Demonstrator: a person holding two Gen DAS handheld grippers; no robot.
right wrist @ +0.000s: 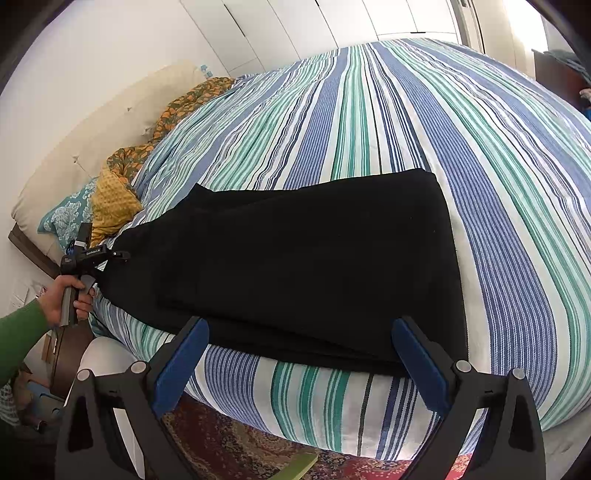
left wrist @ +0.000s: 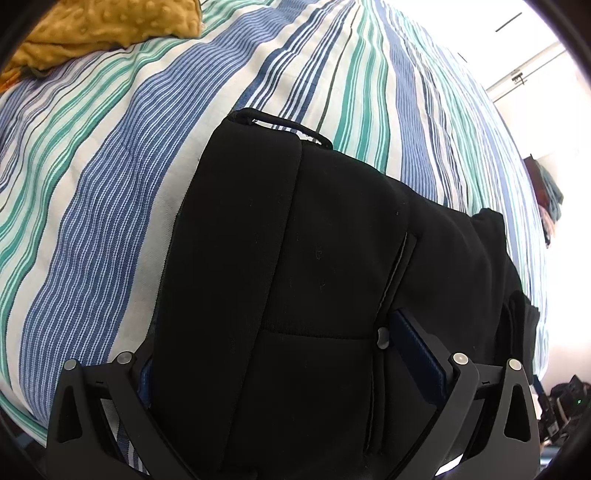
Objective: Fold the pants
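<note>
Black pants point(right wrist: 314, 258) lie flat on the striped bed, folded lengthwise, waistband end toward the left. In the left wrist view the pants point(left wrist: 295, 277) fill the middle, with the waistband between the fingers. My left gripper point(left wrist: 273, 354) is open with its jaws wide on either side of the waistband end; it also shows in the right wrist view point(right wrist: 110, 258), held by a hand at the pants' left end. My right gripper point(right wrist: 299, 354) is open and empty, just before the bed's near edge, in front of the pants' near edge.
The striped blue, green and white bedspread point(right wrist: 480, 166) covers the bed. A mustard blanket point(right wrist: 110, 206) and pillows point(right wrist: 66, 218) lie at the head end, left. A patterned rug point(right wrist: 229, 446) lies below the bed edge. White wardrobe doors point(right wrist: 295, 29) stand behind.
</note>
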